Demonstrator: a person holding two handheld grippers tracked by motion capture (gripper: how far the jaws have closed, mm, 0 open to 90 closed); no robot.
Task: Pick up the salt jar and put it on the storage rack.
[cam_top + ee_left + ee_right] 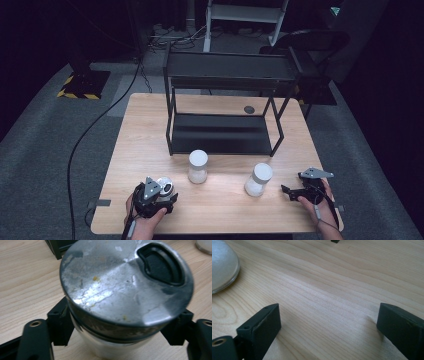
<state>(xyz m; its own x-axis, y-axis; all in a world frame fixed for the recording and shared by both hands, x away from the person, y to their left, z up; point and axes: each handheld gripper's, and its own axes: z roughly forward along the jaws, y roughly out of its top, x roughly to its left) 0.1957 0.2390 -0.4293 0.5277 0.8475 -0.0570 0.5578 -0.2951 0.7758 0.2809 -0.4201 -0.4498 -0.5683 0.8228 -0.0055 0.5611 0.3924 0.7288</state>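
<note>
On the wooden table (pixel 150 125) we see a black two-tier rack (pixel 227 100) standing toward the far side, its lower shelf bare. In front of it stand two white-capped jars: one (pixel 198 166) just before the rack's near left leg, the other (pixel 258 179) further right and nearer to us, leaning a little. Nothing lies between these jars and our grippers, though the right-hand jar stands close to the right gripper (pixel 292 192); a pale rounded shape at the left edge of the right gripper view may be that jar, but too little of it shows for us to be sure.

The steel cup (pixel 125 290), with a scuffed metal lid and a black drinking opening (pixel 161 263), stands near the front left corner of the table. Our left gripper (pixel 165 192) is around it: in the left gripper view the two black jaws press against opposite sides of the cup just under the lid's rim, clamped on it.

Our right gripper rests low over bare wood at the front right, its jaws spread wide with nothing between them.
</note>
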